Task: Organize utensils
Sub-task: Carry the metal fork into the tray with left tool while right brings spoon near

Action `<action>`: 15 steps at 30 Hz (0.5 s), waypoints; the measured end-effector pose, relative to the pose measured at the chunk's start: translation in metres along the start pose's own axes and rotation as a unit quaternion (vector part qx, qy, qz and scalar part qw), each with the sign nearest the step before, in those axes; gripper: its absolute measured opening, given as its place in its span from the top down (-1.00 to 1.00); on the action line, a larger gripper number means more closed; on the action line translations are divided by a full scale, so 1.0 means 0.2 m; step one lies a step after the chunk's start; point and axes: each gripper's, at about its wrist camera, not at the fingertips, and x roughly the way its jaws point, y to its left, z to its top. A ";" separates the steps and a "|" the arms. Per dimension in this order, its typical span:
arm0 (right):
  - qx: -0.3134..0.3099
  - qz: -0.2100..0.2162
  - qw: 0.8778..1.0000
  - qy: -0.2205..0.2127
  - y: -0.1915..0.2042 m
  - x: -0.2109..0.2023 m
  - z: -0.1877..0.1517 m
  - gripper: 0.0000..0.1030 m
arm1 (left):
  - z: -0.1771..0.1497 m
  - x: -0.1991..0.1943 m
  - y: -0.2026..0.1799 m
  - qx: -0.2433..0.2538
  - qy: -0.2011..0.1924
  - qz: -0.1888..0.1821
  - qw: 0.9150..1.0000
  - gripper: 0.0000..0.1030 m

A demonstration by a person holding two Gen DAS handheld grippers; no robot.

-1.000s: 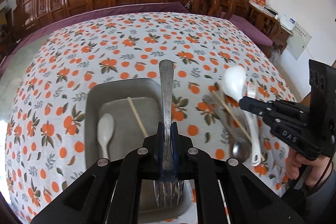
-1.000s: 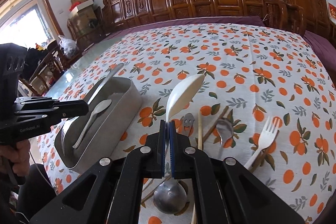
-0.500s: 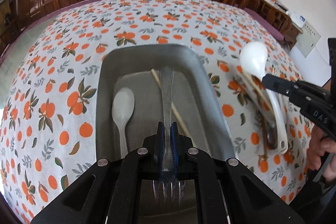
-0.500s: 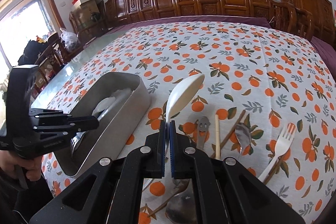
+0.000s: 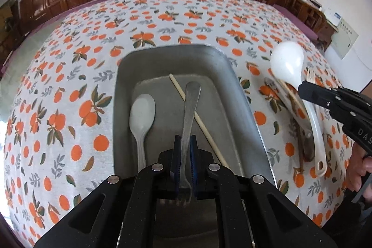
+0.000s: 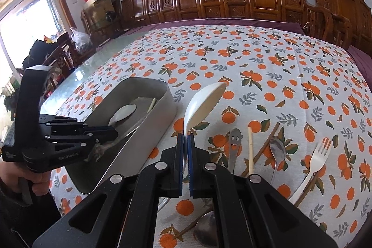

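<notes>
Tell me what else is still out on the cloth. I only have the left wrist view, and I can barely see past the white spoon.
Observer: In the right wrist view, a white plastic fork lies on the tablecloth, farthest from the tray.
Operator: Any more metal pieces?
Observer: A metal handle with a smiley face lies next to a pale chopstick.
Operator: Spoons?
Observer: Two metal spoons. One lies between that chopstick and the fork. The other is low in the picture, partly hidden behind the right gripper.
</notes>
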 end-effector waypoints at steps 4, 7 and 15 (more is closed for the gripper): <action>0.001 0.012 1.000 -0.018 0.03 -0.04 0.01 0.91 | -0.01 -0.08 0.02 -0.001 -0.025 -0.001 1.000 0.87; 0.004 0.033 0.999 -0.035 0.07 -0.07 0.03 0.91 | -0.02 -0.15 0.04 -0.003 -0.041 0.002 0.999 0.86; -0.016 0.069 0.996 -0.058 0.27 -0.02 0.09 0.91 | -0.01 -0.29 0.11 -0.007 -0.075 0.005 0.997 0.83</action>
